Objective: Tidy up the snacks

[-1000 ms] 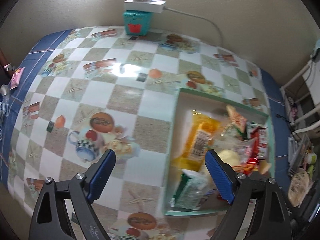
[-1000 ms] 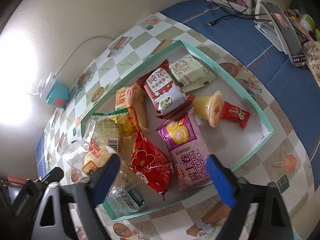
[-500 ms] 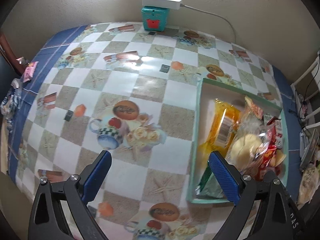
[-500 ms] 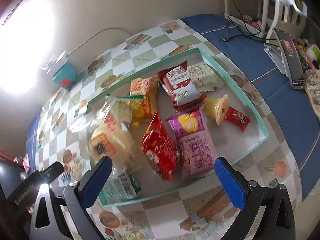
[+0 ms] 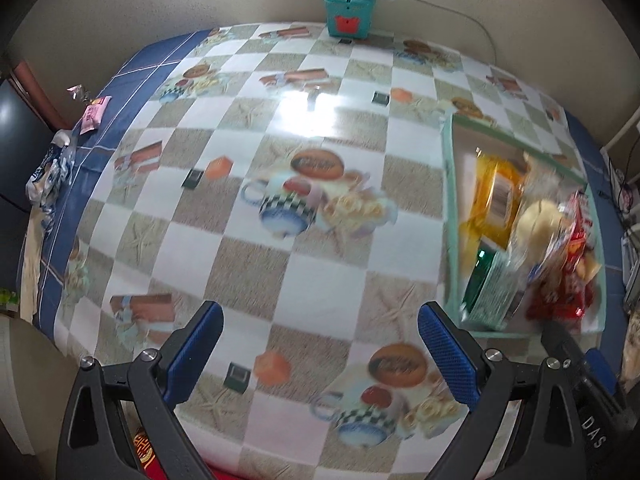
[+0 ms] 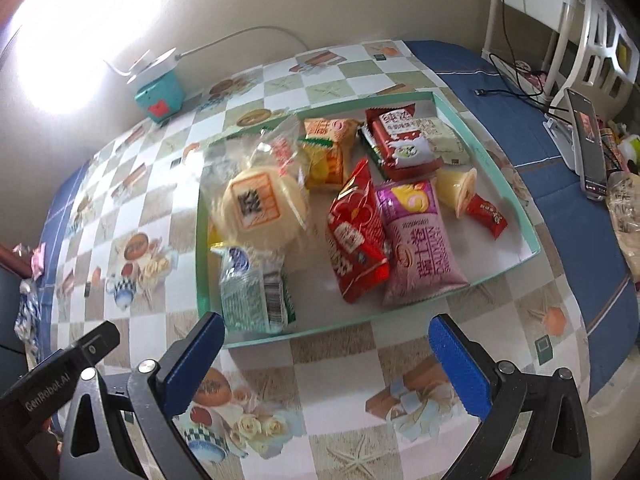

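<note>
A shallow teal-rimmed tray (image 6: pixel 360 326) holds several snacks: a round cake in a clear bag (image 6: pixel 260 208), a green-and-white packet (image 6: pixel 252 292), a red packet (image 6: pixel 352 236), a pink packet (image 6: pixel 420 240), an orange packet (image 6: pixel 328 148) and a jelly cup (image 6: pixel 456 188). My right gripper (image 6: pixel 324 364) hangs open just in front of the tray's near rim, nothing between its blue pads. My left gripper (image 5: pixel 320 344) is open and empty over the bare checked tablecloth, to the left of the tray (image 5: pixel 448 200). The left wrist view is blurred.
A teal box (image 5: pixel 350 16) with a white power strip on top stands at the wall. A phone on a stand (image 6: pixel 586 144) and cables lie on the blue cloth right of the tray. A pink sweet (image 5: pixel 94 114) and a crumpled wrapper (image 5: pixel 48 176) sit at the table's left edge.
The left gripper has slid left, away from the tray, and its jaws have widened. The right gripper has pulled back from over the snacks to in front of the tray's rim and rolled.
</note>
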`<state>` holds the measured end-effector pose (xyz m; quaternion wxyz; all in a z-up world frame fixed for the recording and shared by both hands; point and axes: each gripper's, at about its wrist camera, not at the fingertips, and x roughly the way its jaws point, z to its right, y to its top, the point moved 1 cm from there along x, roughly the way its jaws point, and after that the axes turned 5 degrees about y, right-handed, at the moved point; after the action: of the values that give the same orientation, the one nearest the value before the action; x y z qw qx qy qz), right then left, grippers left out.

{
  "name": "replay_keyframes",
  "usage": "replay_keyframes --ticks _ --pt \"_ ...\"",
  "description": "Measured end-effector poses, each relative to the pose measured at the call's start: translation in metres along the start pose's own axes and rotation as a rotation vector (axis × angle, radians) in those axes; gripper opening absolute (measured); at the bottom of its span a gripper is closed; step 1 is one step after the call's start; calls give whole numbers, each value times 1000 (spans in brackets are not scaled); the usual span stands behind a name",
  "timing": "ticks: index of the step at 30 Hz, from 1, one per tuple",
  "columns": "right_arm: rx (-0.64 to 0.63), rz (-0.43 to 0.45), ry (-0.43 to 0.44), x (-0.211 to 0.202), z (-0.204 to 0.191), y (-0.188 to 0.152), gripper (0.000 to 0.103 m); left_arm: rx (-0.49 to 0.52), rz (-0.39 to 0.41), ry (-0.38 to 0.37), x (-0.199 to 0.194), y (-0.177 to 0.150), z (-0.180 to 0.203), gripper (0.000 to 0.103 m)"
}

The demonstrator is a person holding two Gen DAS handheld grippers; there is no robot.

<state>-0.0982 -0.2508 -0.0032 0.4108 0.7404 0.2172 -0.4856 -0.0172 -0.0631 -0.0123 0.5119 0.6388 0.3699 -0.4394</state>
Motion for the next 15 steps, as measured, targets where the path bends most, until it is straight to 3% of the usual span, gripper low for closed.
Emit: replay_keyframes --ticks 15 --pt "-50 -31 -13 -5 -2 -34 103 14 -24 42 5 -27 -19 98"
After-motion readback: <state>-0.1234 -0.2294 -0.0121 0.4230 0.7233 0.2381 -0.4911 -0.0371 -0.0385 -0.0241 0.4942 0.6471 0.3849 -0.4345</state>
